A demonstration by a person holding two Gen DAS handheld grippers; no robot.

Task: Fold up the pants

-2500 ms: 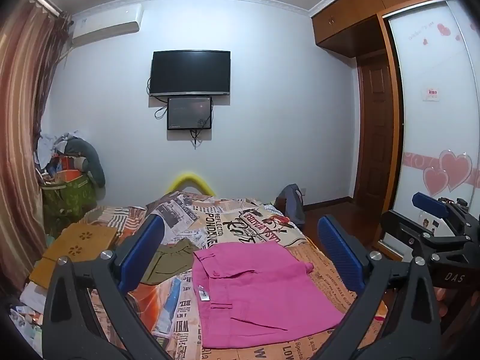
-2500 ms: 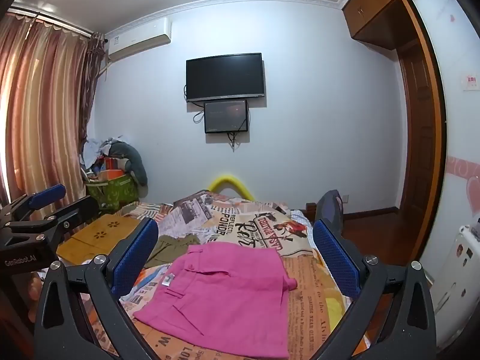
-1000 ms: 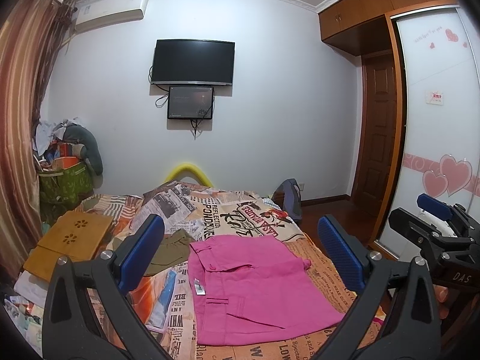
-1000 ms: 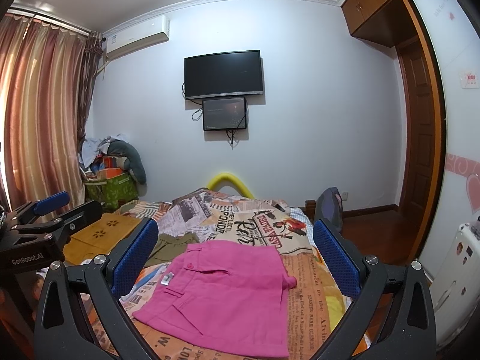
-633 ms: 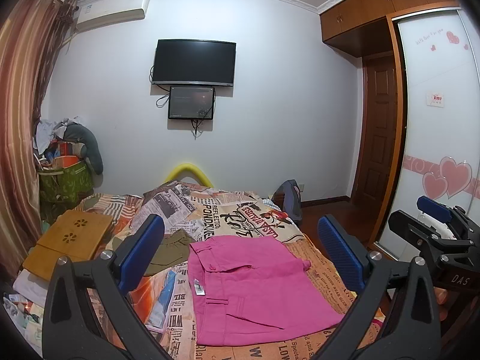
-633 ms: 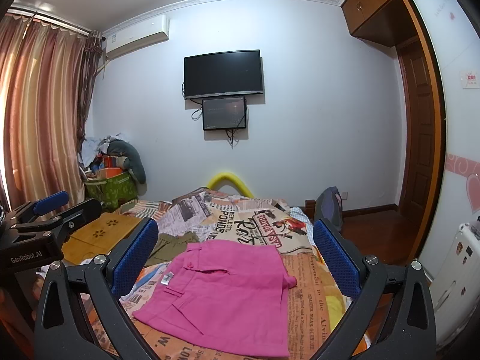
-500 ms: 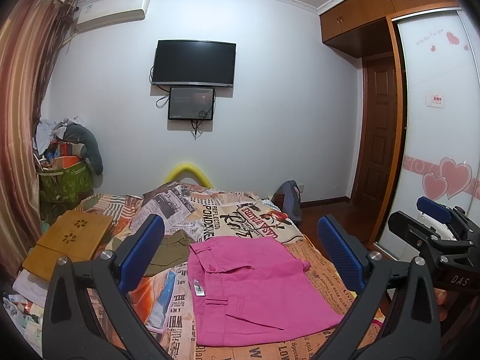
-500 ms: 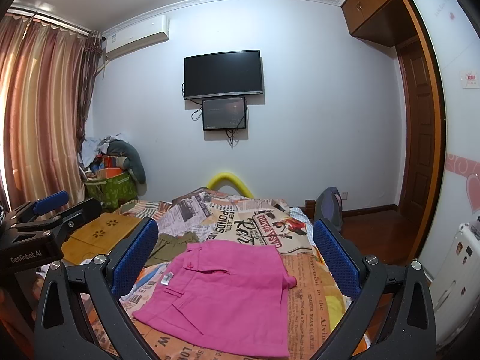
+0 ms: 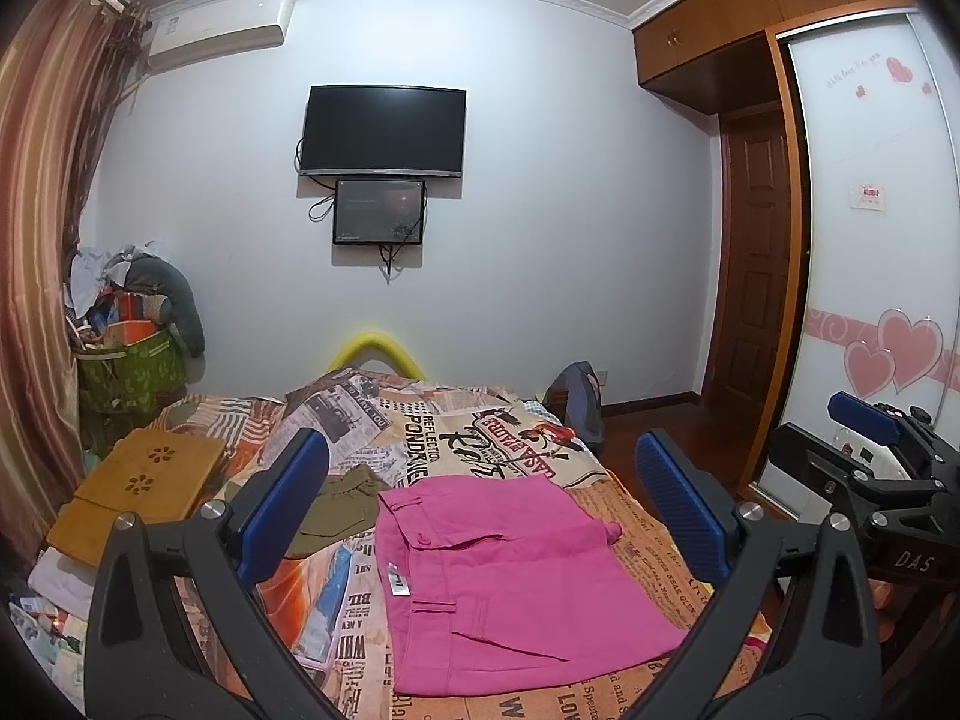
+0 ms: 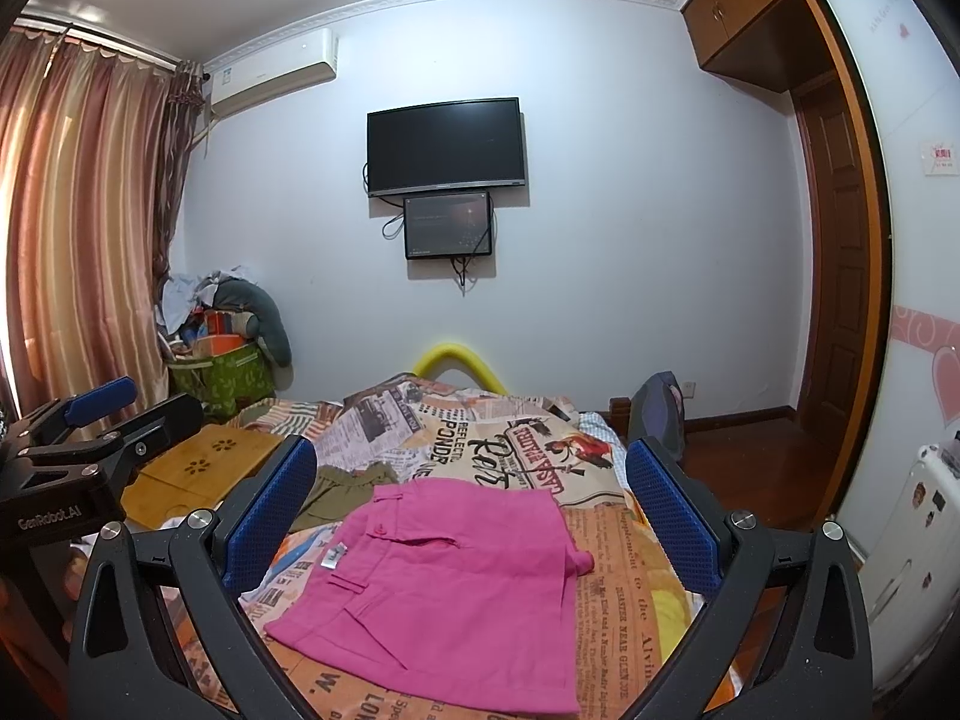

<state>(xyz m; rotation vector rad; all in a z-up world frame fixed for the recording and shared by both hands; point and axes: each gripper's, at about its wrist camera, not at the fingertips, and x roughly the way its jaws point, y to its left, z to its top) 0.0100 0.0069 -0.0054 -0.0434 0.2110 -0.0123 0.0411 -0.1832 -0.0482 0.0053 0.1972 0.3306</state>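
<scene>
Folded pink pants (image 9: 510,576) — apparently flat on bed (image 9: 480,426)

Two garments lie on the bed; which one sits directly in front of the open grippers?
The pink pants, lying flat and folded on the newsprint bedspread. The olive-green garment lies crumpled to their left and farther back, partly behind each gripper's left finger.

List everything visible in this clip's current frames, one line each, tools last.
folded pink cotton pants: 1, pink, flat on the bed, nearest the cameras
olive-green garment: 1, olive, left of the pants
newspaper-print bedspread: 1, multicolour, covering the bed
wooden lap tray: 1, tan, bed's left edge
black wall television: 1, black, far wall
small dark screen: 1, below the television
white air conditioner: 1, upper left wall
green storage bag: 1, left corner
left tool: 1, black with blue pads, open, above the pants
right tool: 1, same colours, open
</scene>
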